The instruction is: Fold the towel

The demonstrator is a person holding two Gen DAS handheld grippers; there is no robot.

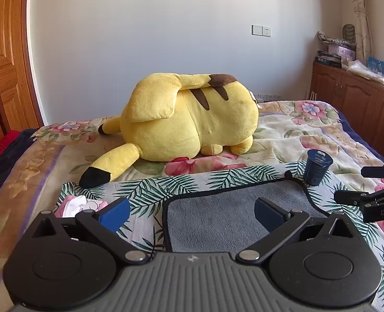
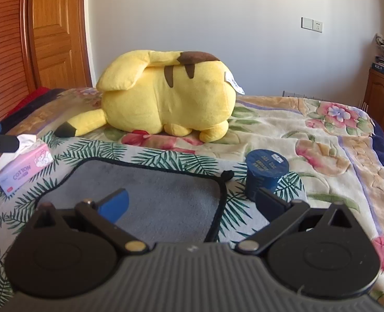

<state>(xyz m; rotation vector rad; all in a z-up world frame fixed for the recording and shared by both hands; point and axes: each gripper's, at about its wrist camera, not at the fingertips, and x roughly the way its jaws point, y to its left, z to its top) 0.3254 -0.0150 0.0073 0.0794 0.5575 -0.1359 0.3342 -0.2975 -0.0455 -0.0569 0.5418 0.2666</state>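
Note:
A grey towel (image 1: pixel 217 213) with a black hem lies flat on a palm-leaf cloth (image 1: pixel 150 189) on the bed; it also shows in the right wrist view (image 2: pixel 153 189). My left gripper (image 1: pixel 192 213) is open and empty, held just above the towel's near left part. My right gripper (image 2: pixel 192 205) is open and empty above the towel's near right edge; its fingers (image 1: pixel 360 197) show at the right edge of the left wrist view. The towel's near edge is hidden under both grippers.
A big yellow plush (image 1: pixel 186 119) lies behind the towel on the floral blanket (image 1: pixel 308 135). A dark blue cup (image 2: pixel 266 174) stands upside down at the towel's far right corner. A pink tissue box (image 2: pixel 23 166) sits to the left. A wooden cabinet (image 1: pixel 360 98) stands at right.

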